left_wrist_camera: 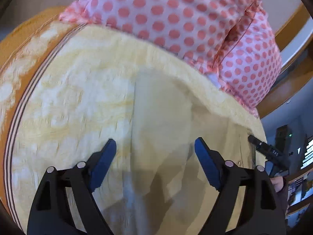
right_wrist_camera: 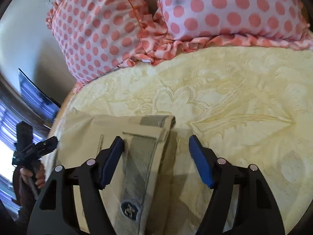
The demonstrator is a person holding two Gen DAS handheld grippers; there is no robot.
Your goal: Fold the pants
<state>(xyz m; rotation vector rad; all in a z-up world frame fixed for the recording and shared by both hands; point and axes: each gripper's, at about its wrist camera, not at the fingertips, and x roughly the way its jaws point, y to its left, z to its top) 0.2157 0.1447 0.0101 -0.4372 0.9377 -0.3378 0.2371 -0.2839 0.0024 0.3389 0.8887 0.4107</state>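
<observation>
Beige pants (left_wrist_camera: pixel 162 117) lie flat on a yellow patterned bedspread (left_wrist_camera: pixel 74 90). My left gripper (left_wrist_camera: pixel 155 146) is open and empty, hovering just above the pants. In the right wrist view the pants' waist end (right_wrist_camera: pixel 109 137) shows a grey elastic waistband (right_wrist_camera: pixel 140 156) with a round dark logo patch. My right gripper (right_wrist_camera: pixel 156 146) is open over the waistband's right edge, holding nothing. The right gripper shows at the right edge of the left wrist view (left_wrist_camera: pixel 264 148); the left gripper shows at the left edge of the right wrist view (right_wrist_camera: pixel 41 145).
Two pillows with pink polka dots (left_wrist_camera: pixel 185 23) (right_wrist_camera: pixel 137 25) lie along the head of the bed. The bedspread has an orange striped border (left_wrist_camera: pixel 23 101) on the left. A wooden bed frame (left_wrist_camera: pixel 293 27) and a dark screen (right_wrist_camera: pixel 35 92) lie beyond the bed.
</observation>
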